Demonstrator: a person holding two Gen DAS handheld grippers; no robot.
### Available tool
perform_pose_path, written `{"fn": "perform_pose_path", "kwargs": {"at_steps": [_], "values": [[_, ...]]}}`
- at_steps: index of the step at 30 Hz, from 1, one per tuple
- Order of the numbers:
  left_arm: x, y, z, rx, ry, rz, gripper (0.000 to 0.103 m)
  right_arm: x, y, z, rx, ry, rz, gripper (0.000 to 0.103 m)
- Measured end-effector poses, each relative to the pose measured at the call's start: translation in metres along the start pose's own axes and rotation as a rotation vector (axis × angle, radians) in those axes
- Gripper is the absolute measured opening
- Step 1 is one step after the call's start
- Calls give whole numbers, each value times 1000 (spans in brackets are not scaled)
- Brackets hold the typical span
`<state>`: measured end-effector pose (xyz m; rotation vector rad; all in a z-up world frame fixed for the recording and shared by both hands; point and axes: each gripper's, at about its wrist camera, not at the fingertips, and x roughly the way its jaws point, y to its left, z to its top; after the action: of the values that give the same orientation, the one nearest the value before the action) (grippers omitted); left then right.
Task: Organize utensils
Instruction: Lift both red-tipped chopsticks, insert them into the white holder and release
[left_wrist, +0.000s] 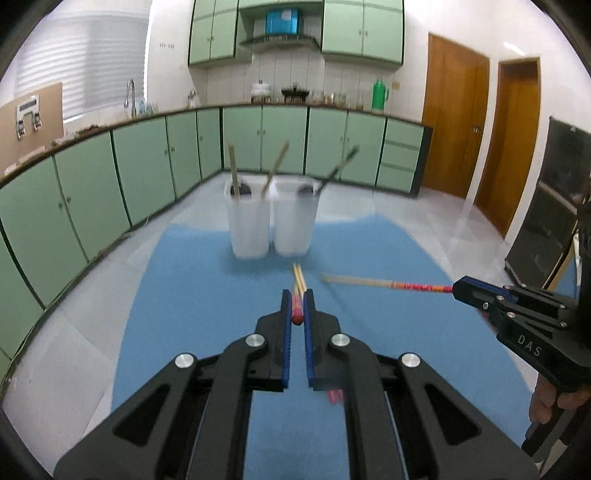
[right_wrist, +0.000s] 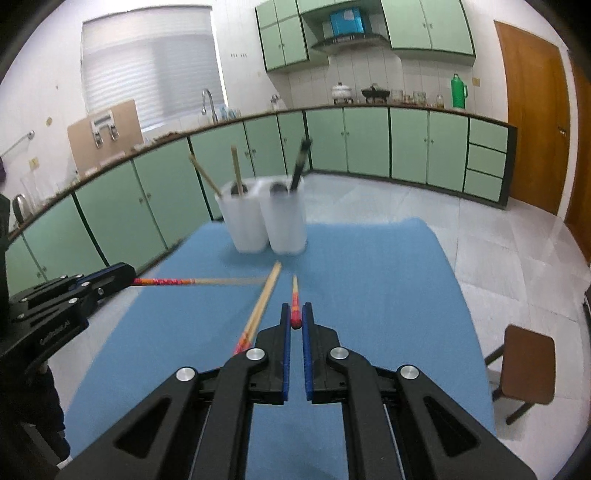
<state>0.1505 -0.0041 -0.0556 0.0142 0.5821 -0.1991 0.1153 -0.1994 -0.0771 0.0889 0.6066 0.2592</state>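
Each gripper was clamped on a chopstick by its red painted end: the left gripper (left_wrist: 298, 306) held one (left_wrist: 297, 291), the right gripper (right_wrist: 296, 314) another (right_wrist: 294, 301), both above the blue mat (right_wrist: 369, 295). Light, stiff and thin, they looked likely to pivot. Two white cups (left_wrist: 271, 221) stood at the mat's far edge.

Blue table (left_wrist: 207, 295) bears two white cups (left_wrist: 271, 221) and chopsticks (right_wrist: 260, 306).
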Motion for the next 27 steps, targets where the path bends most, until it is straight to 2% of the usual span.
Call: {"fn": "perform_pose_path", "kwargs": {"at_steps": [6,18,22,27], "values": [[-17,1,36,16,-87,-29,5,-12,6,36,-25,-40,39,6],[-29,3,71,28,-154,-91,5,-15,17,101,-77,-43,117,6],[-35,1,90,33,-202,-105,5,-22,22,130,-95,-79,151,6],[-38,-3,127,60,-288,-102,5,-31,28,169,-135,-144,145,6]]}}
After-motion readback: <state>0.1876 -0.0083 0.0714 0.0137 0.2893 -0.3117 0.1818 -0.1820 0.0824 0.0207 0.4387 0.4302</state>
